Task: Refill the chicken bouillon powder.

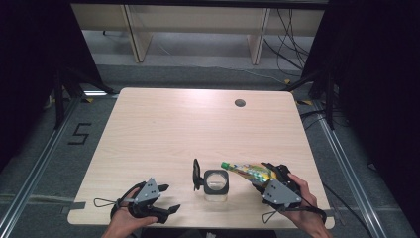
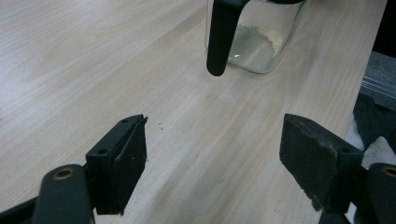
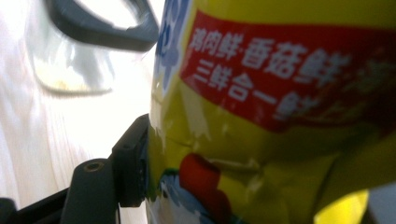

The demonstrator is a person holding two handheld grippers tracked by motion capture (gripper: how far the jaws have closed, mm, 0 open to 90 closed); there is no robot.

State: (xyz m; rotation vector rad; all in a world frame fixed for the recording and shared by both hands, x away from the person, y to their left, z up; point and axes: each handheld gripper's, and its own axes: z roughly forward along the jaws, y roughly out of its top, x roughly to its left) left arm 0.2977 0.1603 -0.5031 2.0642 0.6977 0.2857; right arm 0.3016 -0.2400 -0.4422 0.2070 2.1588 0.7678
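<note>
Pale wood-grain tabletop (image 1: 163,134) fills the workspace, with a dark floor and light cabinet legs beyond its far edge. Nearest the person, at the near left edge, the left gripper (image 1: 166,210) rests low over the wood with its jaws standing wide and nothing between them; in the left gripper view the two black pads (image 2: 126,163) frame bare table. At the near right, the right gripper (image 1: 265,179) is clamped on a yellow plastic seasoning pouch with a red label band and a green cap (image 1: 247,171). In the right gripper view the pouch's crinkled yellow wall (image 3: 280,130) presses against the one black pad visible (image 3: 133,161), so the grip looks firm.

Just beyond, between the two hands, stands a clear square glass jar with a black rim (image 1: 216,184), its black hinged lid (image 1: 196,174) tipped up on the left side. A little pale powder lies on its floor (image 2: 261,39).

The pouch's long axis runs nearly level, from the right gripper leftward, with the green cap end (image 1: 225,165) at the jar's far right corner, just above the rim. The jar lies left of the right gripper, and that hand is the nearer. I judge the coming move to be tilting the cap end down over the opening.
</note>
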